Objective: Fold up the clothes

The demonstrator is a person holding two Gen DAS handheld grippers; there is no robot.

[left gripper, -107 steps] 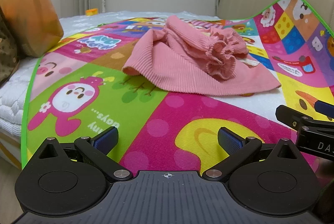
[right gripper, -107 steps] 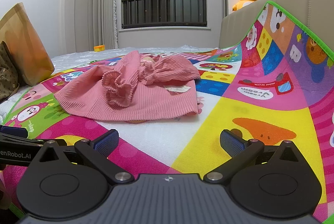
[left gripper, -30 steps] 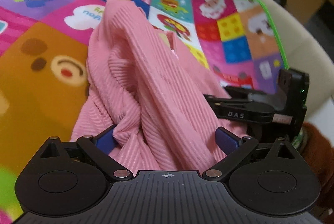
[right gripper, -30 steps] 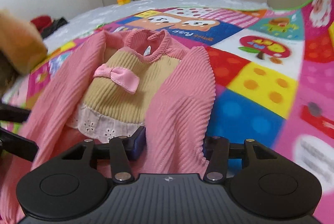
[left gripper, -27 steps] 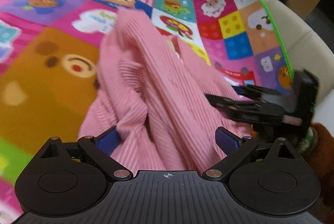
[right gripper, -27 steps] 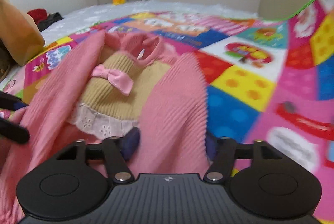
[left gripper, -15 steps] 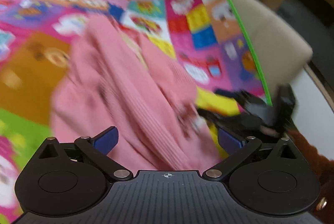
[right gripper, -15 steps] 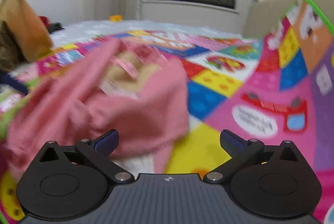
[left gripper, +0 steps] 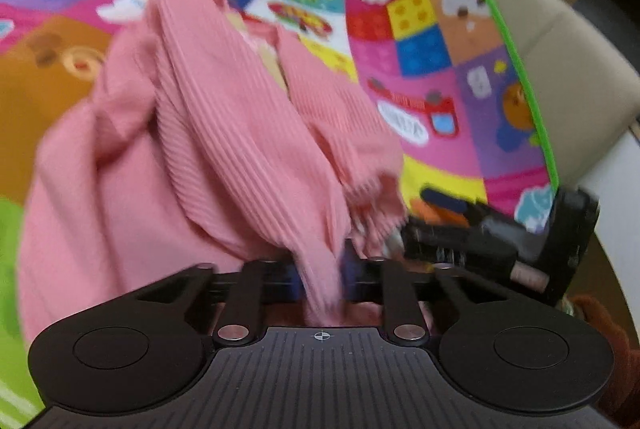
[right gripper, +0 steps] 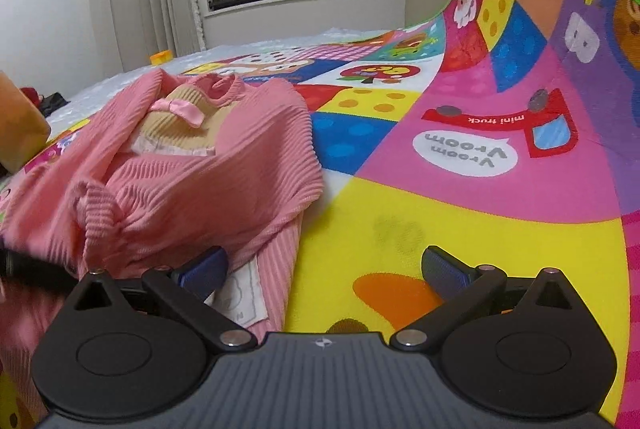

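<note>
my left claw [left gripper: 320,279] is pinched tight on a bunched fold of the pink ribbed dress [left gripper: 224,133], which lies rumpled on the play mat [right gripper: 460,213]. my right claw [right gripper: 324,267] gapes wide, empty, beside its hem. i judge i'm spreading it flat; next, the right must grip that hem.

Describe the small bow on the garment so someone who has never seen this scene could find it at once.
Start at the bright cartoon play mat covering the bed, then find the pink ribbed top lying on its left side in the right wrist view. Just below the top's collar sits the bow: smooth pink ribbon on a beige knit panel, unlike the ribbed fabric around it.
</note>
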